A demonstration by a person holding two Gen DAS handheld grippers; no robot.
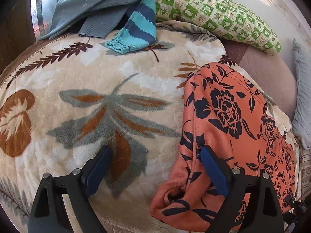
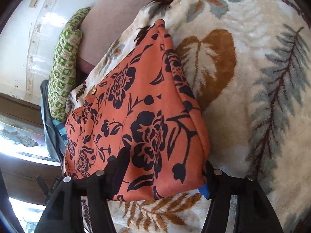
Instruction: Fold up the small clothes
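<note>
An orange garment with a black flower print lies folded on a leaf-patterned blanket. My left gripper is open above the blanket; its right finger rests against the garment's left edge, its left finger over bare blanket. In the right wrist view the garment fills the middle. My right gripper is open, its jaws wide on either side of the garment's near edge, the cloth lying between and over them.
A pile of grey-blue clothes and a blue striped sleeve lie at the far side of the blanket. A green-checked pillow lies behind, also in the right wrist view. A grey pillow is at right.
</note>
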